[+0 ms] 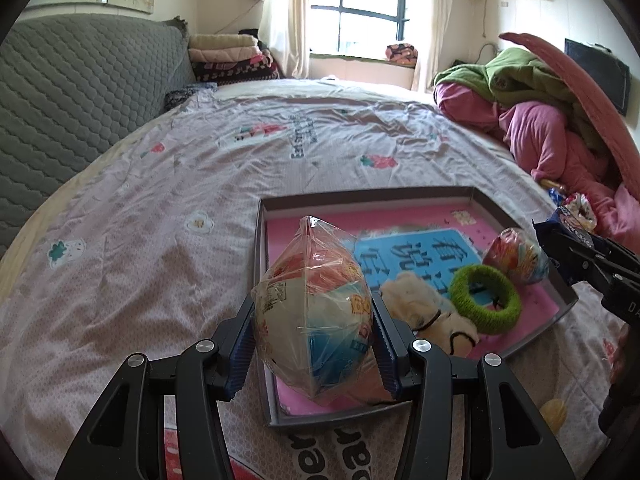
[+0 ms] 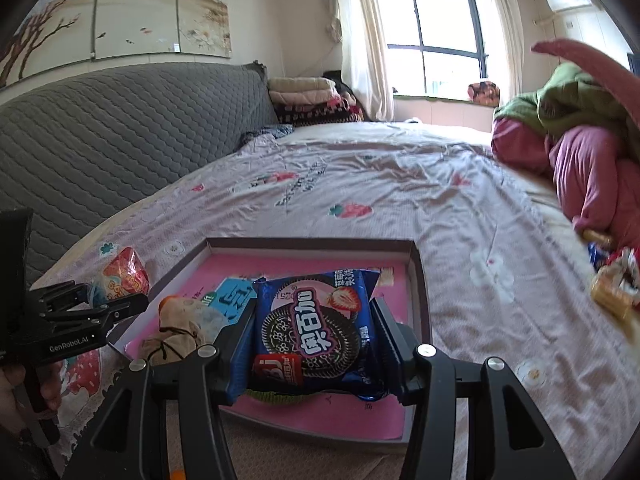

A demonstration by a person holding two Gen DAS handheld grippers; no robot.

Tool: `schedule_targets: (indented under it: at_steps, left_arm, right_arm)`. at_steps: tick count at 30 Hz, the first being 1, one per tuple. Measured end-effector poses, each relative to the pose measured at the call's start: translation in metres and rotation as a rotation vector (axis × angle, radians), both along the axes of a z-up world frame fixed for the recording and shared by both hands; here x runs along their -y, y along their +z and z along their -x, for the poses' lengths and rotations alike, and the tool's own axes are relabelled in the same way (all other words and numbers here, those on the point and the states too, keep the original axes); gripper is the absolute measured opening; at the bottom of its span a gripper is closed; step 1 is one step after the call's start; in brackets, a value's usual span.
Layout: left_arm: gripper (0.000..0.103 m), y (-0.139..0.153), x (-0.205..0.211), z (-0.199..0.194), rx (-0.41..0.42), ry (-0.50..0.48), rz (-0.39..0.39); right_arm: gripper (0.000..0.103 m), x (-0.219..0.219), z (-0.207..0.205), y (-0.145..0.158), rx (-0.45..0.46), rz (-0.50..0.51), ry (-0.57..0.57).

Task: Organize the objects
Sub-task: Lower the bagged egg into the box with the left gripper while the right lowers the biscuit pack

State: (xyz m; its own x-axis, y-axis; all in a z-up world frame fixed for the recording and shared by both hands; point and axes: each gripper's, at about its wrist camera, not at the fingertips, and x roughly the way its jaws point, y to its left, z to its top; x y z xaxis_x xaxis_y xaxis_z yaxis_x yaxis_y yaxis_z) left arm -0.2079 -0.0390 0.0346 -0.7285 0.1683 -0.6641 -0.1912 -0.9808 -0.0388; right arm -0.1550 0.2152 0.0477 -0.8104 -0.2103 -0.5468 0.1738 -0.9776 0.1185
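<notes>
the shallow tray (image 1: 480, 196) lies on the bed at 5 o'clock. the left gripper (image 1: 314, 344) clamps a wrapped snack ball (image 1: 316, 312) above the tray's near-left corner; the right gripper (image 2: 312, 344) pinches a blue cookie packet (image 2: 316, 328) over its middle. better lower both onto bare pink floor, clear of the green ring (image 1: 486, 298), before releasing.

A shallow grey box (image 1: 520, 216) with a pink printed floor lies on the bed, holding a beige plush toy (image 1: 424, 304), a green knitted ring (image 1: 486, 300) and a small wrapped snack (image 1: 516, 256). A plastic-wrapped ball-shaped snack (image 1: 314, 320) and a blue cookie packet (image 2: 316, 332) hang above it, each clamped between gripper pads
</notes>
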Motion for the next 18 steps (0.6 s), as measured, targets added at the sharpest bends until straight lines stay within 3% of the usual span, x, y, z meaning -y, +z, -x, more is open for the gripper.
schedule_targets:
  at_steps: [18]
  left_arm:
    - [0.053,-0.024,-0.006,0.002,0.084,-0.019,0.01]
  right_arm:
    - [0.054,0.011,0.002,-0.025,0.093,-0.034,0.013]
